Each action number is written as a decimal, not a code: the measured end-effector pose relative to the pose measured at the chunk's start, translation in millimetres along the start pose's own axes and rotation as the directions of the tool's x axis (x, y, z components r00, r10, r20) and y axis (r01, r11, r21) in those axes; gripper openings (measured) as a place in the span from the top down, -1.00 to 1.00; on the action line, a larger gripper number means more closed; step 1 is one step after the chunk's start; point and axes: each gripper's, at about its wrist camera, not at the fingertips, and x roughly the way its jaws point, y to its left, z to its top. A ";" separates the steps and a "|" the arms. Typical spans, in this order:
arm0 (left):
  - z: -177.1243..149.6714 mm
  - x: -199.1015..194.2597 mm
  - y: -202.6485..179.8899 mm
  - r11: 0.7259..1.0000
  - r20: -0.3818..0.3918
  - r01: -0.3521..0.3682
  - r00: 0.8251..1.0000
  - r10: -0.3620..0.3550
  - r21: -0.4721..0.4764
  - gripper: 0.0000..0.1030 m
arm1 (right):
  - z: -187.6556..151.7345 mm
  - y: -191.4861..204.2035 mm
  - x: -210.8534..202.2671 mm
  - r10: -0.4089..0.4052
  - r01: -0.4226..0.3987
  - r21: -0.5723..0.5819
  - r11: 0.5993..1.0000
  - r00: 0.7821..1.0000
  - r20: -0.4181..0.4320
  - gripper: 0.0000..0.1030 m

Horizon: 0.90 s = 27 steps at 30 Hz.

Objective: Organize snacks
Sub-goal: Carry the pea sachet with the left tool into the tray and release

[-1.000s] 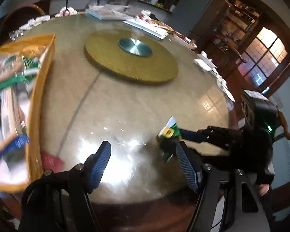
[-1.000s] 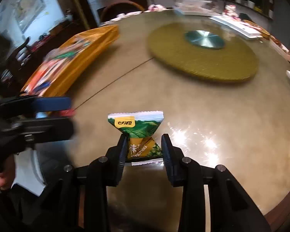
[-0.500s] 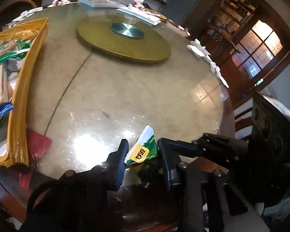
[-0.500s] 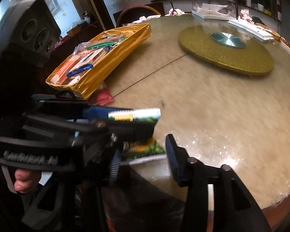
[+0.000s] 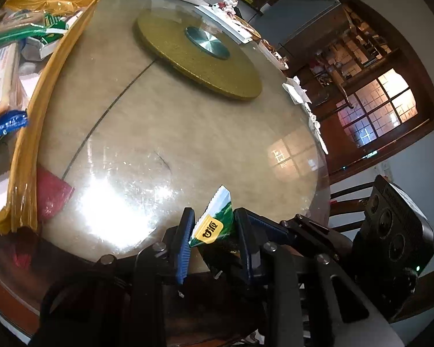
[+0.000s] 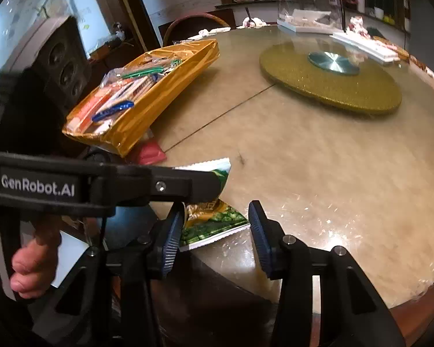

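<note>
A green and yellow snack packet (image 5: 214,225) is pinched between the blue pads of my left gripper (image 5: 214,237), above the table's near edge. In the right wrist view the same packet (image 6: 211,219) hangs from the left gripper's fingers (image 6: 188,185), which cross in front from the left. My right gripper (image 6: 214,240) is open, its pads standing apart on either side of the packet's lower half without pressing it. A golden tray (image 5: 31,110) full of snack packets lies at the left; it also shows in the right wrist view (image 6: 147,110).
A gold lazy Susan (image 5: 199,57) sits mid-table on the round marble table (image 5: 188,133). A red packet (image 5: 50,193) lies beside the tray's near end. White trays and napkins (image 5: 298,92) line the far rim. A chair (image 5: 350,199) stands at the right.
My left gripper closed on the packet that the right gripper was holding. My right gripper opened and let it go. Both grippers pulled back toward the table's near edge.
</note>
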 end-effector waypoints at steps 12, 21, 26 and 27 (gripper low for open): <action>4.6 -30.9 -11.9 0.998 0.091 -0.046 0.995 0.043 0.035 0.47 | 12.9 16.7 -12.7 0.001 0.001 -0.033 0.999 0.998 0.056 0.16; 14.9 -93.1 7.1 0.990 0.222 -0.143 0.965 0.139 0.002 0.47 | 55.8 61.7 -3.5 0.102 -0.090 -0.122 0.988 0.991 0.092 0.16; 21.7 -131.7 34.4 0.981 0.288 -0.187 0.937 0.196 -0.059 0.47 | 84.5 98.1 14.0 0.169 -0.151 -0.188 0.971 0.982 0.083 0.16; 23.1 -136.7 39.8 0.979 0.296 -0.192 0.933 0.204 -0.069 0.47 | 90.0 105.3 18.8 0.179 -0.160 -0.201 0.966 0.981 0.078 0.16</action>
